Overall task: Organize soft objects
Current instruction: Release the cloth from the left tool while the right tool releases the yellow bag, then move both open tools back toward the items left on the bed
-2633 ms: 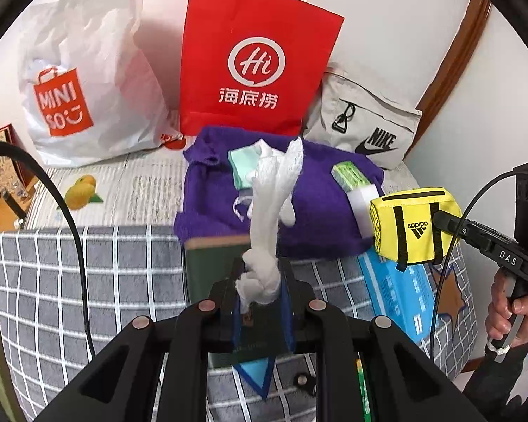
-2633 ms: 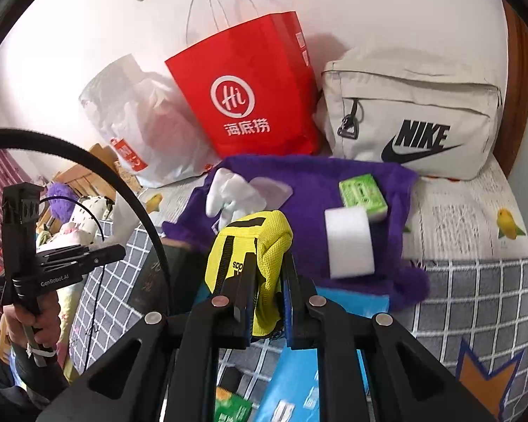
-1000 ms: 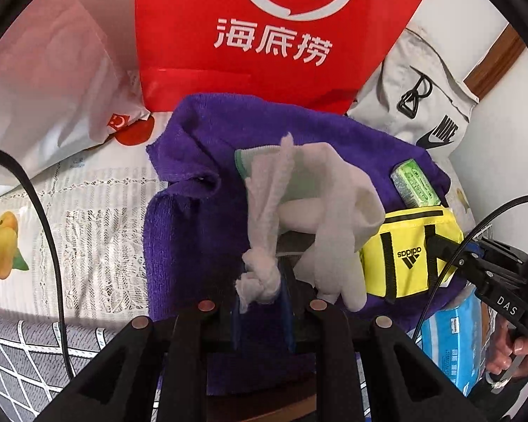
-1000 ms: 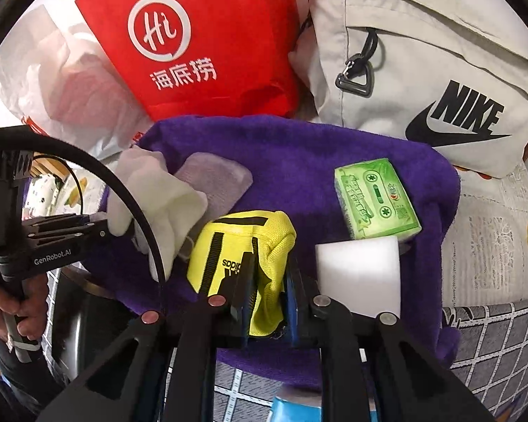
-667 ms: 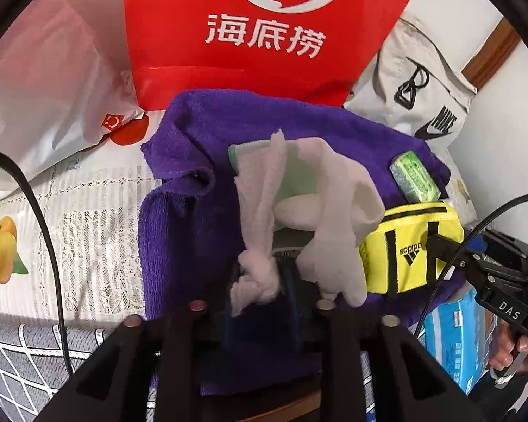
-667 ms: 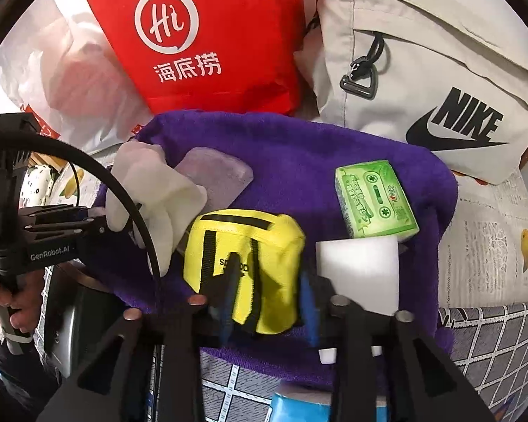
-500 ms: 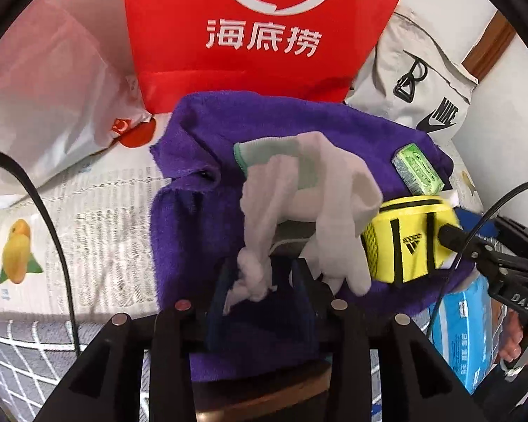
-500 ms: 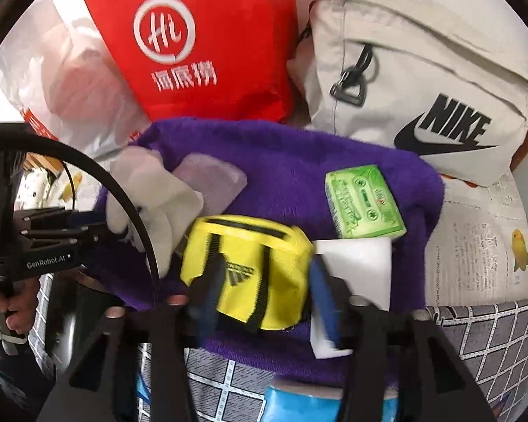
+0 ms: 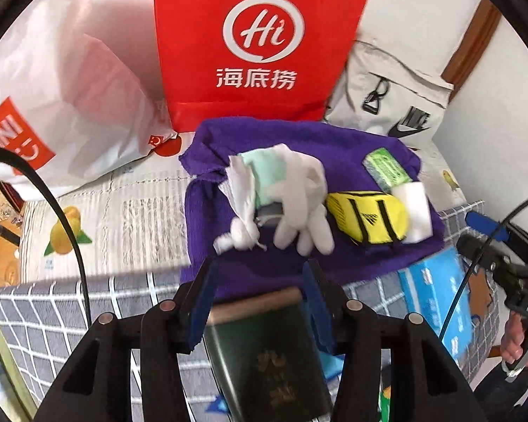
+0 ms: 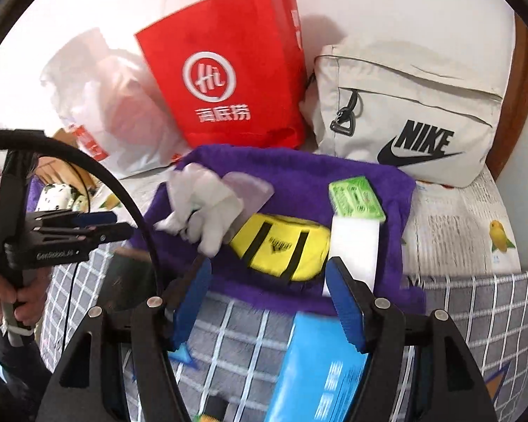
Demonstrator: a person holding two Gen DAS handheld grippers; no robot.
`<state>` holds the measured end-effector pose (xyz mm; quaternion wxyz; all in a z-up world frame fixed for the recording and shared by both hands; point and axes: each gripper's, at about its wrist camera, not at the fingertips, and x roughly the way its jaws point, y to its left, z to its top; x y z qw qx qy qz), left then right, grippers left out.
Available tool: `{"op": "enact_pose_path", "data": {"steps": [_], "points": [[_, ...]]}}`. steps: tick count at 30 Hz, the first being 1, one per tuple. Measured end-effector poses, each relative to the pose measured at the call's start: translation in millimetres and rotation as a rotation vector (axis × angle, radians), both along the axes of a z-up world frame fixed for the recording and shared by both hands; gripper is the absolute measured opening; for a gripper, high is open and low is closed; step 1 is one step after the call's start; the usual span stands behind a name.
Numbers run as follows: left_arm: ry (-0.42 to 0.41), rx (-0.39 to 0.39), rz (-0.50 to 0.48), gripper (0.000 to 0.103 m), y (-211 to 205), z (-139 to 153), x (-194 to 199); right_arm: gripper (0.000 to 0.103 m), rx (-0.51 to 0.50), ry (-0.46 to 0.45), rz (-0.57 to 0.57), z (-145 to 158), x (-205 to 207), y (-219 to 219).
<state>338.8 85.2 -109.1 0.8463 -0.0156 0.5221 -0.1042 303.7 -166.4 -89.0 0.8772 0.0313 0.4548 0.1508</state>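
My left tongs (image 9: 260,285): black angular frame, blue pads on inner fingertips (image 9: 201,293), round silver screws along linkage, thick black cable arcing at left. My right tongs (image 10: 268,293): same black frame, blue pads, silver screws, black cable looping at left. White lettering on black handles, "GenRobot.AI" on left one, "DAS" on right one. My hands: bare skin, fingers round black grip; dark sleeve below.

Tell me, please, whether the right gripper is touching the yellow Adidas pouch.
Apart. In the right wrist view the right gripper stands open, and checked blanket plus purple towel show between its blue fingertips and the yellow Adidas pouch.
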Motion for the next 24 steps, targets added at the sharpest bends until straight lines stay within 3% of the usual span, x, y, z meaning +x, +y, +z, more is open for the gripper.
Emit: {"op": "enact_pose_path", "data": {"steps": [14, 18, 22, 24], "points": [[-0.009, -0.001, -0.003, 0.048, -7.0, 8.8, -88.3, 0.067, -0.007, 0.043, 0.108, -35.6, -149.8, 25.8], [-0.012, -0.016, 0.003, 0.048, -6.5, 5.9, -113.0, 0.067, 0.013, 0.098, 0.104, -63.3, -173.3, 28.2], [0.01, -0.045, 0.003, 0.048, -2.0, -5.8, -138.5, 0.067, -0.068, 0.164, 0.046, -97.3, -181.5, 31.9], [0.018, -0.042, -0.001, 0.048, 0.4, -10.0, -148.1, 0.067, -0.058, 0.18, 0.016, -108.1, -182.3, 31.8]]}}
